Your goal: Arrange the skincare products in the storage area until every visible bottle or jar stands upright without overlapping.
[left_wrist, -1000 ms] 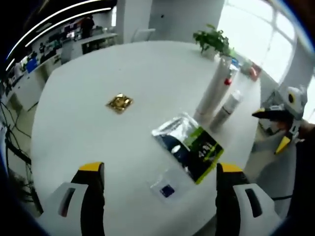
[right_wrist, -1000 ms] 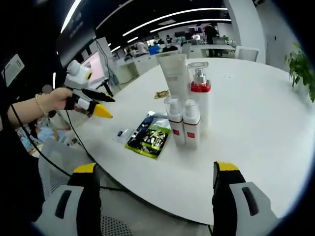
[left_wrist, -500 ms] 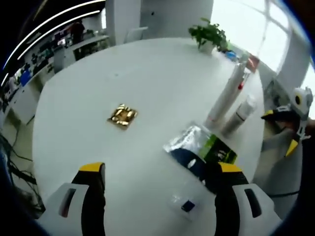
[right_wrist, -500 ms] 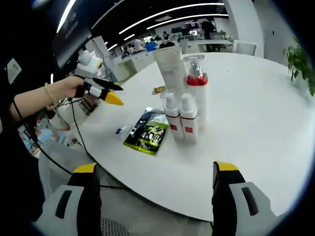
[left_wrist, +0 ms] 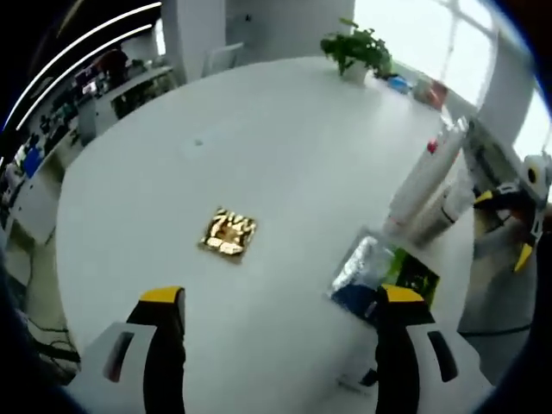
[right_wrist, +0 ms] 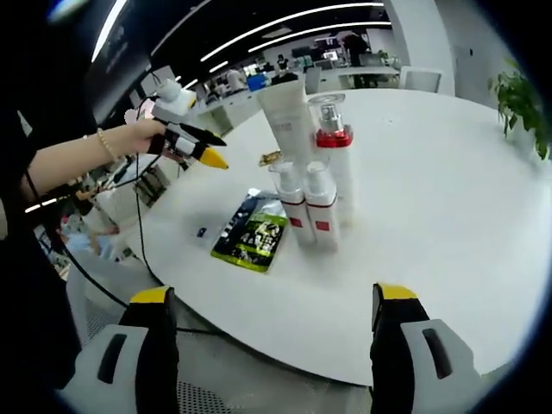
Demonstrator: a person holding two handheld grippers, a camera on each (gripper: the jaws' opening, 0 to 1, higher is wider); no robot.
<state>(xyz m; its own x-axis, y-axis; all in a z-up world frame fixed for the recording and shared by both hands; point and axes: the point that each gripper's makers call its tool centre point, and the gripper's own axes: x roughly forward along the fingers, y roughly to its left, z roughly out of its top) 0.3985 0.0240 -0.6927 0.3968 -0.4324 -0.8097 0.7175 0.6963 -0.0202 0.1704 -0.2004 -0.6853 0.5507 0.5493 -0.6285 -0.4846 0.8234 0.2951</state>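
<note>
Bottles point(right_wrist: 312, 194) stand upright, well beyond open jaws.

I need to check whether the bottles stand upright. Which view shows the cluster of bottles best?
The right gripper view: the cluster of bottles stands mid-picture on the white table, all upright, close together, caps and red bands clear. In the left gripper view the cluster sits far to the right edge, distorted and leaning by the fisheye.

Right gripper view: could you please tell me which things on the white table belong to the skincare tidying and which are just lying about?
Belong to the job:
white tube
tall red-collared pump bottle
two small red-labelled bottles

Just lying about:
green and black sachet
gold packet
small dark item near the table edge
potted plant
</note>
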